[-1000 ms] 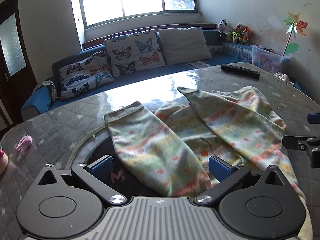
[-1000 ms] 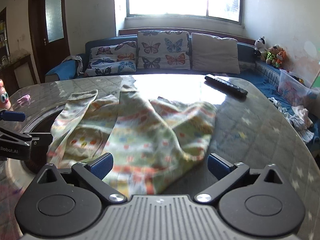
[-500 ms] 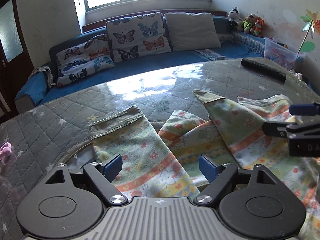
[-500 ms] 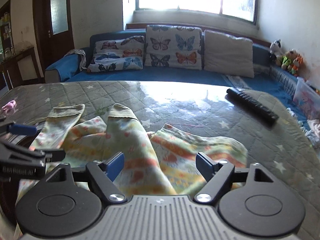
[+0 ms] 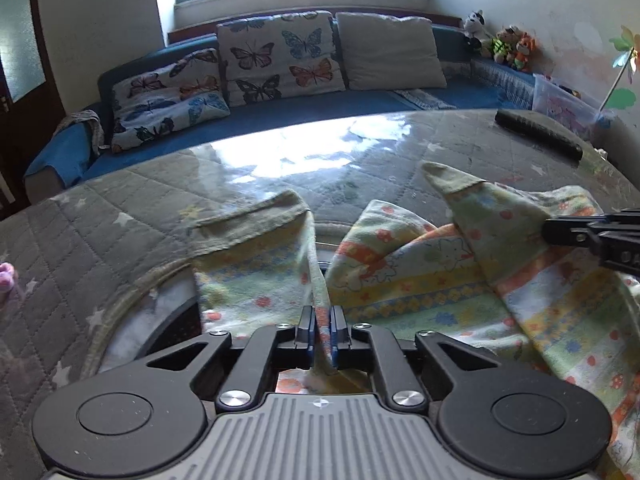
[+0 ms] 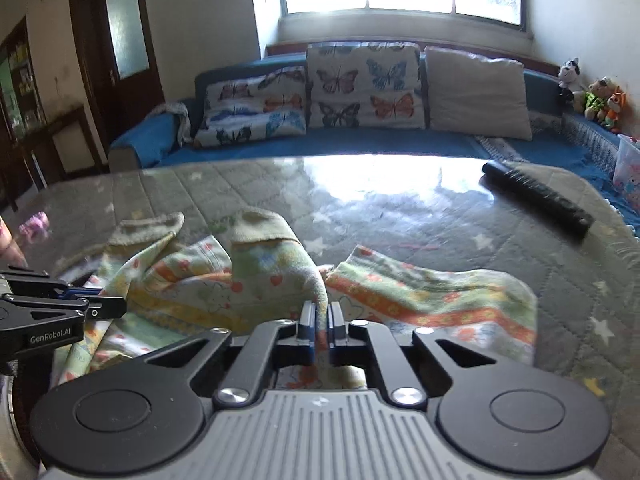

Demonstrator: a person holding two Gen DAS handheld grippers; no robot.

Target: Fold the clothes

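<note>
A pale green child's garment (image 5: 420, 280) with orange and yellow stripes lies rumpled on the table, its ribbed cuffs pointing away from me. My left gripper (image 5: 322, 334) has its jaws closing tight on a raised ridge of the left cuffed part, pads pressing the cloth. In the right wrist view the garment (image 6: 420, 300) spreads to the right, and my right gripper (image 6: 320, 330) is shut on a pinched fold below the middle cuff. Each gripper shows in the other's view: the right gripper (image 5: 550, 232) at the right edge, the left gripper (image 6: 116, 304) at the left edge.
The table (image 5: 120, 220) has a grey quilted star cover under a glossy sheet. A black remote (image 6: 536, 198) lies at its far right. A small pink thing (image 5: 6, 280) sits at the left edge. Behind stands a blue sofa (image 5: 260, 120) with butterfly cushions.
Both grippers moved forward over the garment and went from wide open to shut, each pinching the cloth into a raised ridge. The garment bunched up between them.
</note>
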